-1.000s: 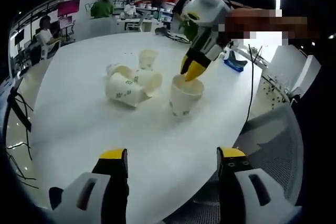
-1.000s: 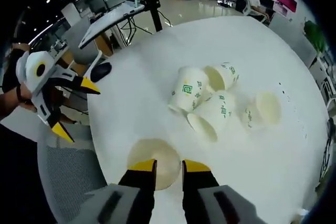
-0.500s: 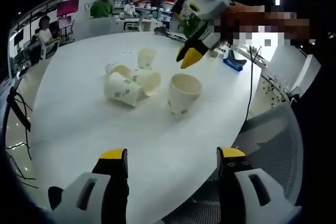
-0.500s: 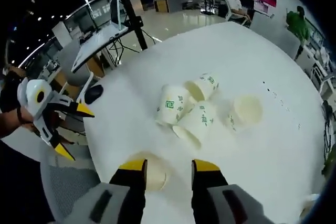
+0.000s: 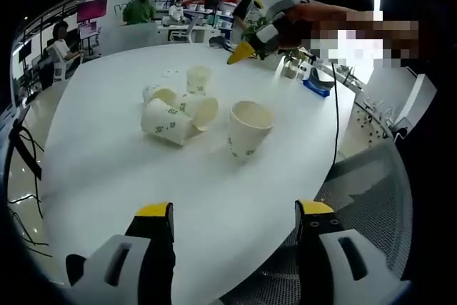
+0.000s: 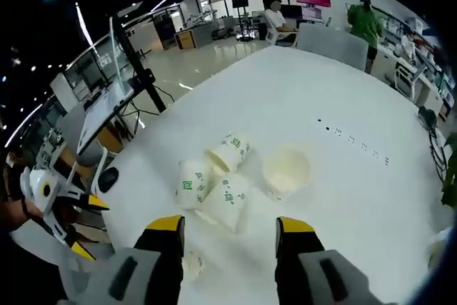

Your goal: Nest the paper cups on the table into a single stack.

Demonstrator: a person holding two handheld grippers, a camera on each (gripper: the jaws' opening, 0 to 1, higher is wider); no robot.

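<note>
Yellow-tipped, the right gripper (image 6: 228, 225) hangs raised above the white table (image 5: 107, 169), jaws apart; the left gripper (image 5: 234, 213) is likewise spread. One upright cup (image 5: 249, 128) stands empty beside three toppled cups (image 5: 175, 113).

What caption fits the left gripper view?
Open left gripper faces an upright paper cup beside tipped cups on a white table.
</note>
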